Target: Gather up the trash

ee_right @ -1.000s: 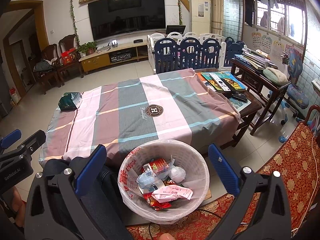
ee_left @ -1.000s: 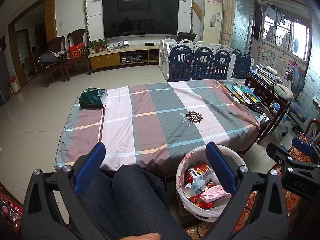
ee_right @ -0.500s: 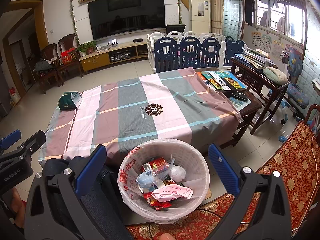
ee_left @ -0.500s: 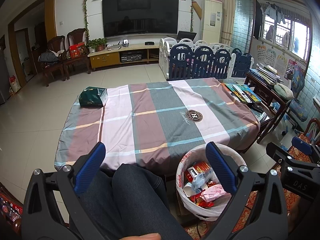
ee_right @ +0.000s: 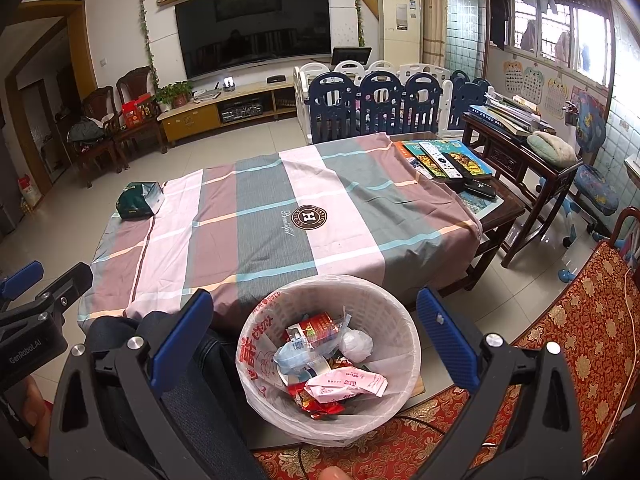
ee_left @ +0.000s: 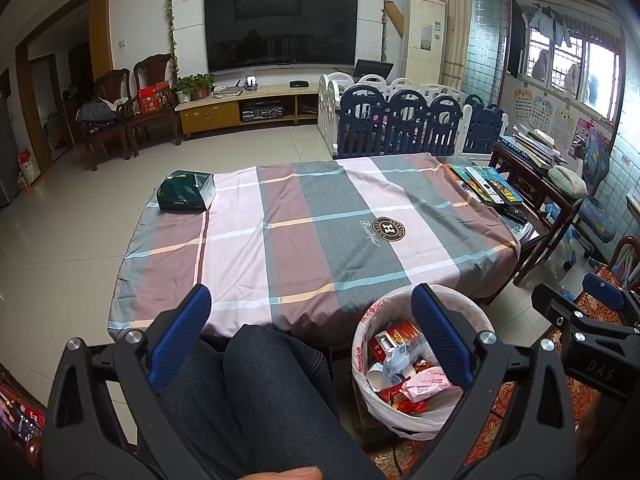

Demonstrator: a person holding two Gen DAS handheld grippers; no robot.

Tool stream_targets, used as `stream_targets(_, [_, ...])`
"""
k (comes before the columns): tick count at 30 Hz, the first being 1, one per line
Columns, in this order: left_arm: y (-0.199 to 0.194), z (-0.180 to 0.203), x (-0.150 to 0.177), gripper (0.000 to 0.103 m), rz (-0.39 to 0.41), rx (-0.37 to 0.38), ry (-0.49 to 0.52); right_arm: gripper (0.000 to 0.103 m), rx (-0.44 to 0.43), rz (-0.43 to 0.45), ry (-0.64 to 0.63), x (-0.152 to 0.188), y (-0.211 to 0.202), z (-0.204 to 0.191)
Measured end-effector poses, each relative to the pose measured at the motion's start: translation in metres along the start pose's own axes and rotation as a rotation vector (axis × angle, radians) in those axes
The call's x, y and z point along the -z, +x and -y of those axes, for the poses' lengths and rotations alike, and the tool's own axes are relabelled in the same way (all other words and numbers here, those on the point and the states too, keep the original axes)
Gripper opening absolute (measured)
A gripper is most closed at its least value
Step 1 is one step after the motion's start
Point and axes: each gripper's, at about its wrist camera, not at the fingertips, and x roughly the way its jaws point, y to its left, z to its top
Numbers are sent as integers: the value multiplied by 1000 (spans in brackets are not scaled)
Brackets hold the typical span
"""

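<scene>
Green tissue pack (ee_right: 139, 200) lies at the far left corner of the plaid-covered surface (ee_right: 280, 216). Left gripper (ee_left: 310, 336) hangs over the person's denim-clad knee (ee_left: 260, 380), fingers spread wide, holding nothing. White lattice trash basket (ee_right: 384, 304) stands on the floor against the surface's near edge, lined with a red-printed bag, holding a red carton, crumpled tissue, blue film and a pink wrapper. Right gripper (ee_right: 312, 338) hangs above the basket, fingers released, empty.

Both wrist views look forward over the covered table (ee_left: 320, 232) toward the television (ee_right: 256, 28). The right one sits nearer the trash basket (ee_right: 332, 360), probably slightly lower.
</scene>
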Motion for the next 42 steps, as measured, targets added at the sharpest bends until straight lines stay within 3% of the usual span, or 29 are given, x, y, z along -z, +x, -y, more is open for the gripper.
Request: stream_targets(42, [7,2,17,100,0,-9,15,100,-1,-10,4,1,-2,-1])
